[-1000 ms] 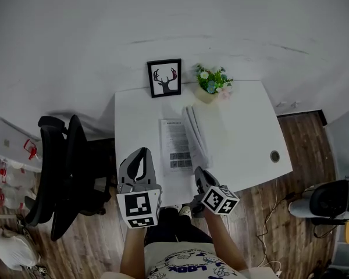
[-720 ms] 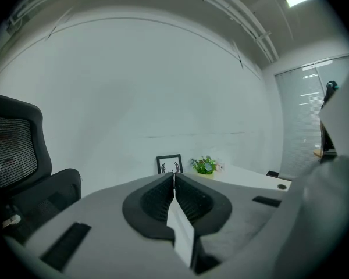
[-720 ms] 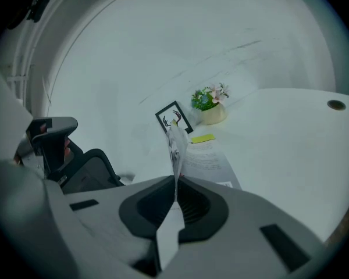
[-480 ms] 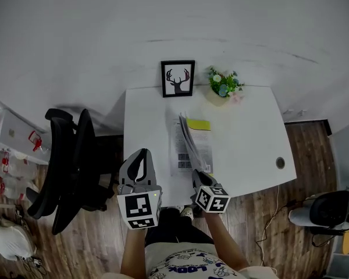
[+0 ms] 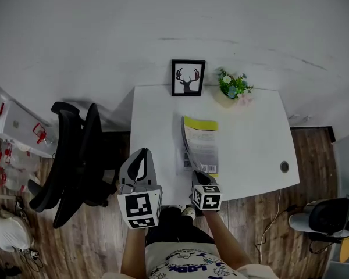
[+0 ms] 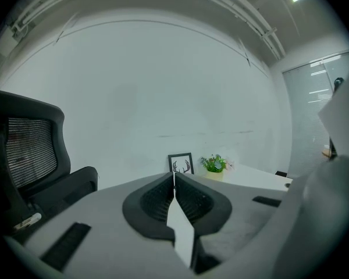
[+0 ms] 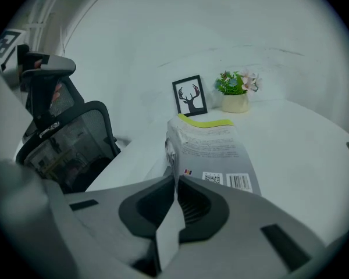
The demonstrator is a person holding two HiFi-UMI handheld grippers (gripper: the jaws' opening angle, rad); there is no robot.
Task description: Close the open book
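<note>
Swung over since a second ago, when it stood fanned above a printed page, the right-hand half of the book now lies cover-up towards the front of the white table. Its back cover shows a yellow-green band at the far end and a barcode at the near one. Reading across from the left, a black office chair stands beside the table. The left gripper hovers at the table's near-left corner, its jaws pressed together on nothing and apart from the book. Then comes the book itself, with a thin strip of pale page peeking out along its left side (so the cover may not be quite flat yet). The right gripper sits at the book's near edge, jaws shut with nothing seen between them and the tip just at the near-left corner. The step in hand looks like the tail end of the closing. The next move probably calls for a light press on the cover's left side to seat it, then drawing the right gripper back without dragging the book toward the table's edge.
</note>
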